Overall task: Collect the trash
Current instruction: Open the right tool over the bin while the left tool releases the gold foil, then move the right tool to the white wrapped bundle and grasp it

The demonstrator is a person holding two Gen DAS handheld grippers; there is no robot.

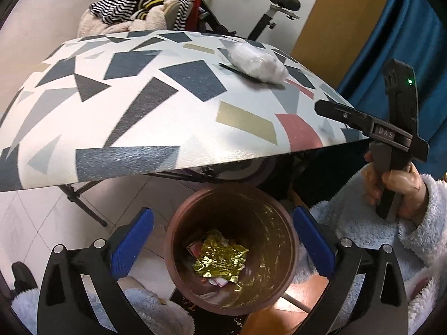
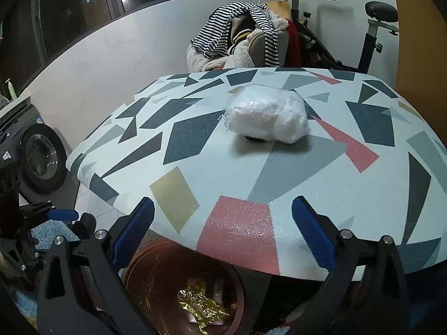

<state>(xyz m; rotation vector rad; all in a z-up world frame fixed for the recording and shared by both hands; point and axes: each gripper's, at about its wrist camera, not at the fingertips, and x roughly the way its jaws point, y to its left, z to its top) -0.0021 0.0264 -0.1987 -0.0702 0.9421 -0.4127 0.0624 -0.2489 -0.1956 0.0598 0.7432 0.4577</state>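
Observation:
A brown round bin (image 1: 178, 240) stands on the floor below the table's near edge, with a crumpled gold foil wrapper (image 1: 220, 259) and other scraps inside. My left gripper (image 1: 223, 240) is open and empty right above the bin's mouth. A clear plastic bag of white stuff (image 1: 258, 61) lies on the patterned table (image 1: 139, 106) at the far right. In the right wrist view my right gripper (image 2: 223, 234) is open and empty over the table's near edge, with the bag (image 2: 266, 117) ahead of it and the bin (image 2: 156, 268) below.
The right gripper's body and the hand that holds it (image 1: 391, 150) are at the table's right corner. A chair piled with striped clothes (image 2: 240, 33) and an exercise bike (image 2: 371, 28) stand behind the table. A washing machine (image 2: 39, 156) is at the left.

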